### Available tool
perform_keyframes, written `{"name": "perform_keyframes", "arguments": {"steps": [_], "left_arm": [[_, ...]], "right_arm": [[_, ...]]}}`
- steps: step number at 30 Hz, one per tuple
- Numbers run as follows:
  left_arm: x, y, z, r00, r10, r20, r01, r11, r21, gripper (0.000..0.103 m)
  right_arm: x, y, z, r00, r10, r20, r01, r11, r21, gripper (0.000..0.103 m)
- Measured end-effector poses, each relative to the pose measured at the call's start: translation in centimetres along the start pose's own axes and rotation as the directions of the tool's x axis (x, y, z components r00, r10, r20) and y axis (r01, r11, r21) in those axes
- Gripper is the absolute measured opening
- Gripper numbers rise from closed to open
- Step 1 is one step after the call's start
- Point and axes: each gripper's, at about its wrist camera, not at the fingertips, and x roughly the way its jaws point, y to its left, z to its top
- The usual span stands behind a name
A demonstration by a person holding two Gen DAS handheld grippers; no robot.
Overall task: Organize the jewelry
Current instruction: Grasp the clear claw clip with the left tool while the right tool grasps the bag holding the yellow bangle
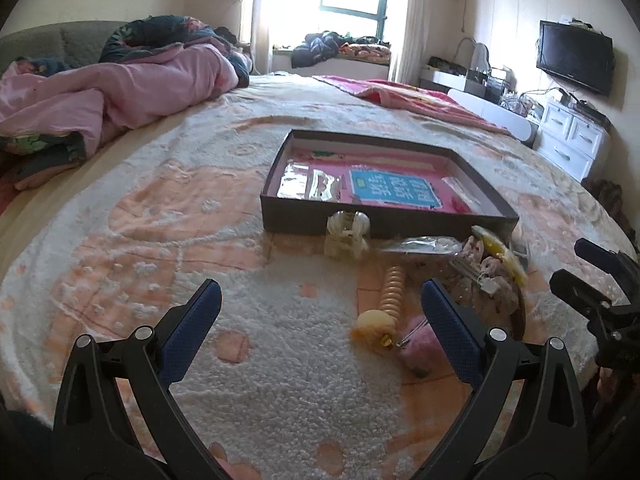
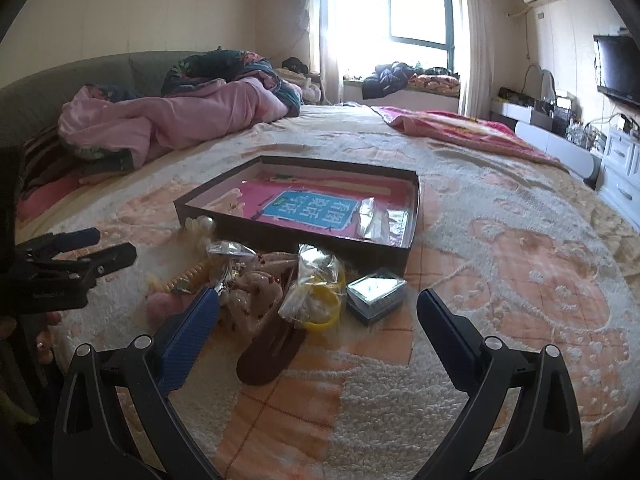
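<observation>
A dark shallow box [image 1: 360, 227] [image 2: 412, 204] lies on the bed with a pink and blue booklet [image 1: 394, 190] [image 2: 308, 208] and clear bags inside. In front of it sits a jewelry pile: a cream hair claw [image 1: 346, 236] [image 2: 198, 232], a beige bead bracelet [image 1: 393, 292], a yellow bangle in a clear bag [image 2: 320, 292], a brown clip [image 2: 272, 350] and a small clear-lidded case [image 2: 376, 294]. My left gripper [image 1: 320, 304] is open and empty, just left of the pile. My right gripper [image 2: 318, 318] is open and empty over the pile.
A fuzzy peach and white blanket [image 1: 248, 352] [image 2: 500, 280] covers the bed. A pink quilt [image 1: 120, 88] [image 2: 168, 120] is heaped at the far left, a red blanket [image 1: 420, 100] at the far right. White drawers [image 1: 572, 140] stand beyond the bed's right edge.
</observation>
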Motion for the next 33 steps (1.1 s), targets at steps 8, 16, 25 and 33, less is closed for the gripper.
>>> {"name": "perform_keyframes", "arguments": {"steps": [8,16,25,33], "left_arm": [[2.9,-0.2,0.9,1.0,-0.016,-0.025,0.016,1.0,-0.002,0.091],[5.2,0.1,2.0,0.998,-0.02,-0.056,0.019,1.0,-0.014,0.09],[7.8,0.7,3.3,0.991,-0.087,-0.102,0.08,0.994,-0.07,0.071],[9.2,0.5,3.6,0.984,-0.126,-0.129,0.117,0.99,-0.08,0.053]], "right_arm": [[2.7,-0.5,-0.1,0.995,0.029,-0.091,-0.023,0.998,0.065,0.081],[4.7,-1.1,-0.1,0.984,0.075,-0.164,-0.053,0.989,0.137,0.056],[5.9,-0.9,0.1,0.975,0.117,-0.189,-0.086,0.983,0.164,0.046],[6.4,-1.2,0.3,0.974,0.129,-0.184,-0.096,0.979,0.181,0.043]]}}
